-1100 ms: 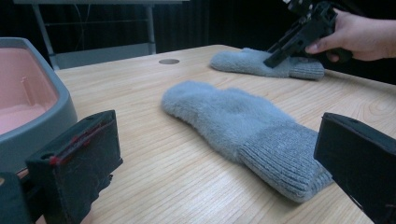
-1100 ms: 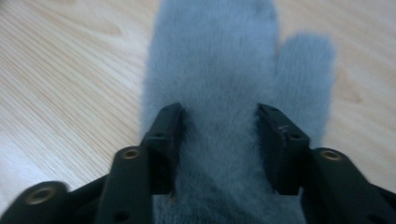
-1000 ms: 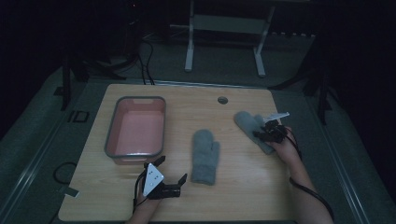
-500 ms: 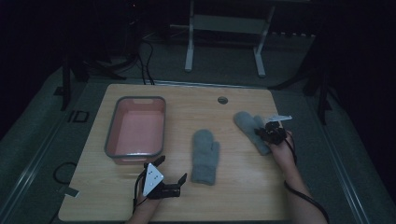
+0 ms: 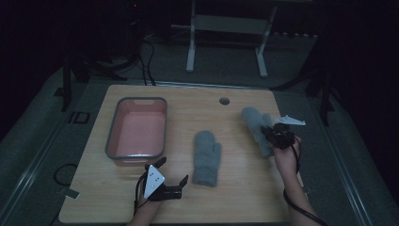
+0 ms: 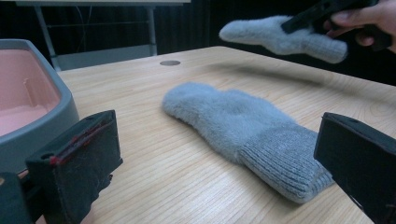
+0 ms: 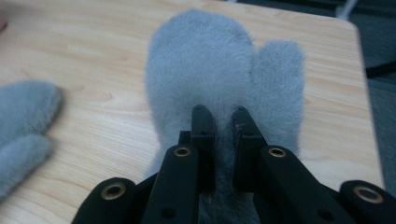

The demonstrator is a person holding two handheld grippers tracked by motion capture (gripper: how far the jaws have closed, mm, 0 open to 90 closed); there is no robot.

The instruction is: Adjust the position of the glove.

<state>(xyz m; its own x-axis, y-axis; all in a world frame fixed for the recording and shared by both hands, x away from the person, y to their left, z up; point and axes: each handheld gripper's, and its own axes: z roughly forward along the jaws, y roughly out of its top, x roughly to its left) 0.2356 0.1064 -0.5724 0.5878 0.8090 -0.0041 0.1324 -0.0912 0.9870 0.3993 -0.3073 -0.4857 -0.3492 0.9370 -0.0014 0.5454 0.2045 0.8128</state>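
Observation:
Two grey woolly mittens are on a wooden table (image 5: 244,197). One mitten (image 5: 206,157) lies flat at the middle, cuff toward the near edge. My left gripper (image 5: 172,172) rests just left of that cuff with its jaws wide open; the left gripper view has the cuff (image 6: 285,168) between them, untouched. My right gripper (image 5: 275,134) is shut on the cuff end of the other mitten (image 5: 254,123). The left gripper view shows that mitten (image 6: 280,37) held clear of the table. In the right gripper view the two jaws (image 7: 220,116) pinch the mitten (image 7: 205,60), thumb on the right.
A pink tub with a grey rim (image 5: 111,134) stands at the left of the table, just beyond my left gripper. A small round hole (image 5: 224,100) is near the far edge. A metal stand and cables lie on the dark floor behind the table.
The right hand has drawn a little toward the near edge and risen, taking the right mitten up off the table. The left gripper and the middle mitten have stayed put.

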